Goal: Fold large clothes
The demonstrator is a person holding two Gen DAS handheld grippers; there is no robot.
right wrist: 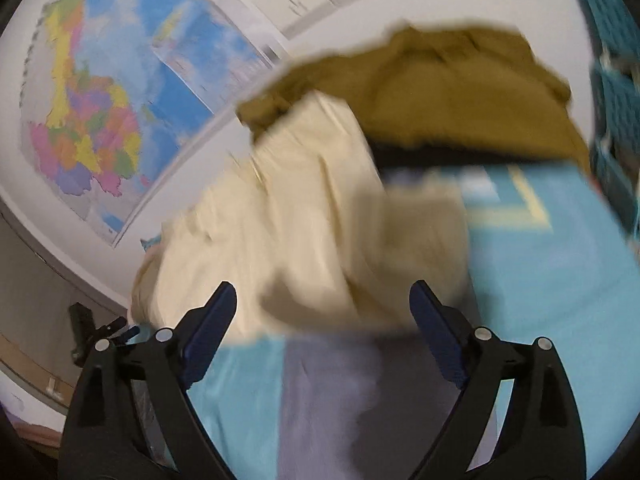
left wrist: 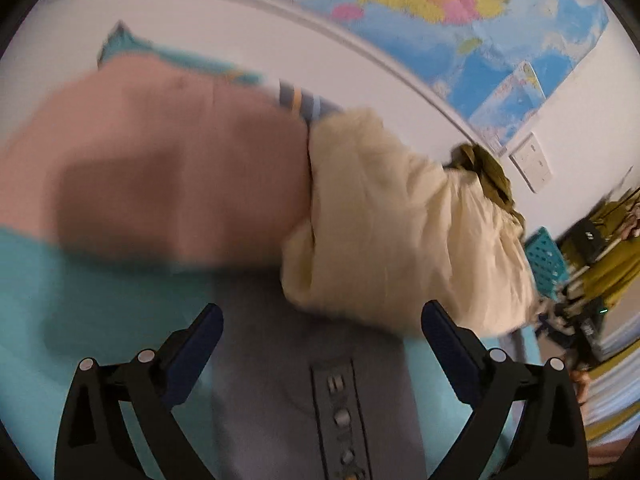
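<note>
A grey garment [left wrist: 304, 392] with a buttoned strip lies on a light blue cover, right under my left gripper [left wrist: 322, 332], whose jaws stand wide open with nothing pressed between them. Behind it sit a pink folded garment [left wrist: 160, 176] and a cream garment [left wrist: 400, 232]. In the right wrist view the same cream garment [right wrist: 304, 220] bulges just ahead of my right gripper [right wrist: 324, 312], also wide open, over the grey garment [right wrist: 332, 408]. An olive garment [right wrist: 472, 108] lies beyond the cream one. Both views are motion-blurred.
A light blue cover [right wrist: 560, 280] spreads over the surface. Teal perforated crates [left wrist: 546, 264] stand to the right, also seen as teal crates [right wrist: 616, 120]. Wall maps [left wrist: 460, 4] hang on the white wall behind. A striped cloth [left wrist: 300, 98] peeks from behind the pink garment.
</note>
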